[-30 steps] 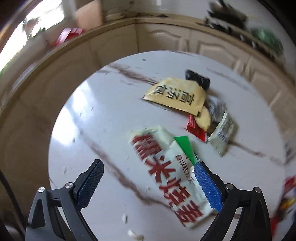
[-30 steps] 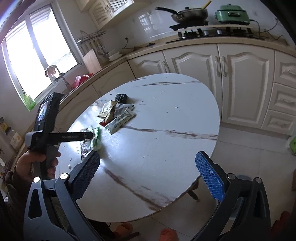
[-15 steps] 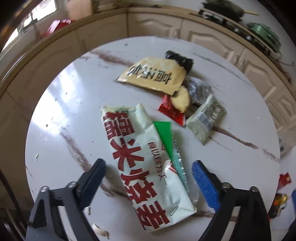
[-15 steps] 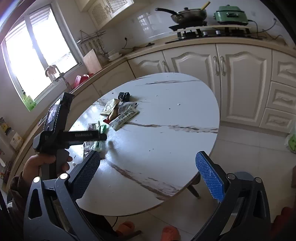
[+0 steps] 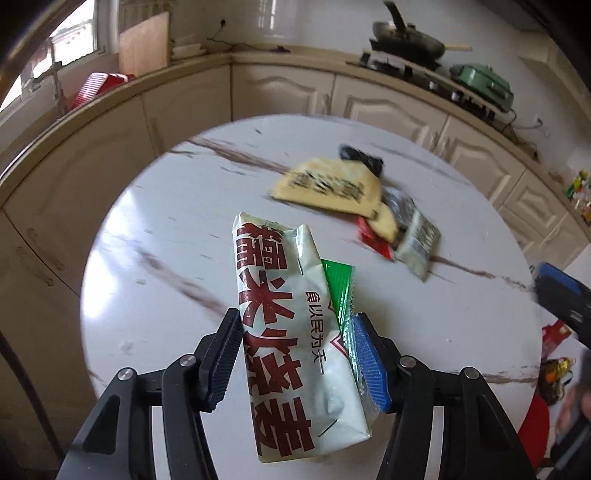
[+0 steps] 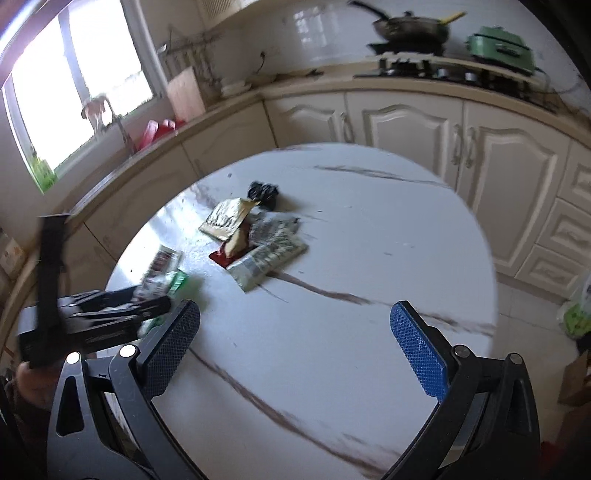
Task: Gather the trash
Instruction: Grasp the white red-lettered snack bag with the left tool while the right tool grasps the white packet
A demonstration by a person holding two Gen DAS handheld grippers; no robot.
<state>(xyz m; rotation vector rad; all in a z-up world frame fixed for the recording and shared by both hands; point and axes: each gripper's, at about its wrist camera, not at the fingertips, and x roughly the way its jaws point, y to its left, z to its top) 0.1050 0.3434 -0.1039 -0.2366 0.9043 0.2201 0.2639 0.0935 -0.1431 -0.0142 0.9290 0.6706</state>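
**Left claw pinches the white wrapper**

Our left claw point(image 5: 297, 363) is clenched on a long white wrapper point(image 5: 291, 332) printed with big red characters, creased and stapled, with a green packet point(image 5: 340, 291) pressed against its right side; both sit between the fingers above the table point(image 5: 155, 229). Our right claw point(image 6: 295, 350) hangs released over the near table edge, gripping nothing. Farther off, a trash heap lies on the marble: a yellow bag point(image 5: 328, 186), a red scrap point(image 5: 373, 240), a grey-white packet point(image 5: 417, 245), and something black point(image 5: 360, 157) behind. Beyond, a pan point(image 6: 410, 26) sits on the stove; we cannot see what it holds.
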